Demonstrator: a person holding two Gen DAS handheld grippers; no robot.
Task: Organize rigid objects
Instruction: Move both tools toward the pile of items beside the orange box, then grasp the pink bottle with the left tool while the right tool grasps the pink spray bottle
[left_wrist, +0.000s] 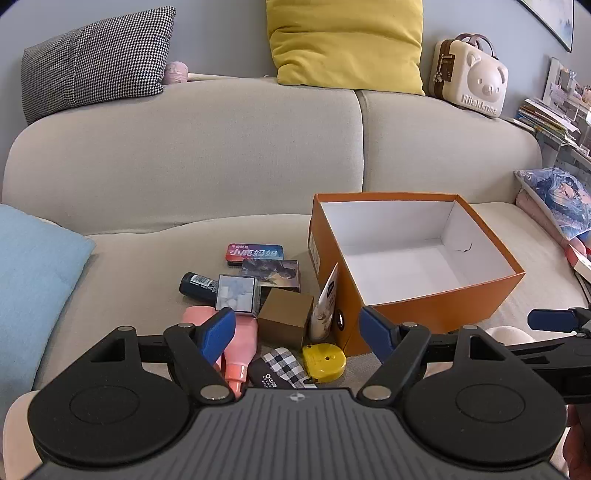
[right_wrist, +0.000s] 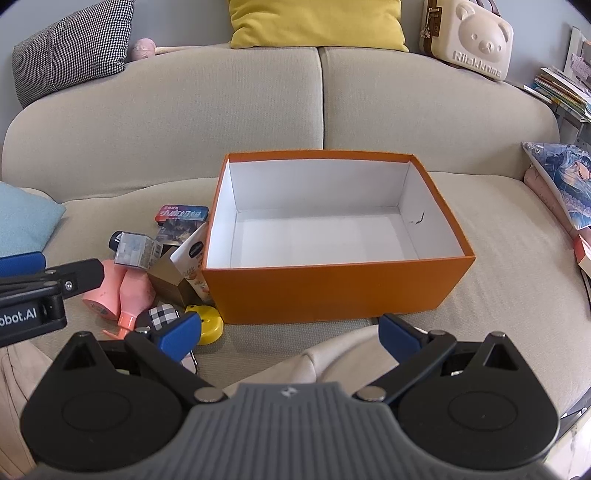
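2 pairs of tongs are hanging over a beige fabric sofa seat (right_wrist: 498, 229), both spread wide with nothing between their blue pads: the left tongs (left_wrist: 297, 332) at the lower centre of the left wrist view, the right tongs (right_wrist: 290, 336) at the lower centre of the right wrist view. No item is sitting in the open orange cardboard box with a white inside (right_wrist: 332, 288), so the sorting looks to be only starting.

The loose things are lying in a heap just left of the box: a red flat tin (left_wrist: 255, 253), a dark picture-printed card box (left_wrist: 271, 271), a dark blue cylinder (left_wrist: 195, 286), a clear square case (left_wrist: 236, 295), a brown cardboard cube (left_wrist: 284, 317), a white squeeze tube (left_wrist: 327, 306) leaning against the box wall, a pink plastic bottle (left_wrist: 242, 343), a black-and-white checked pouch (left_wrist: 282, 363) and a round yellow tape measure (left_wrist: 325, 360).

The left tongs are pointing down at the near edge of this heap. The next move probably calls for lowering onto 1 exposed item, perhaps the cube or the tape measure, closing squarely, then lifting it rightward over the box rim without dragging its neighbours.
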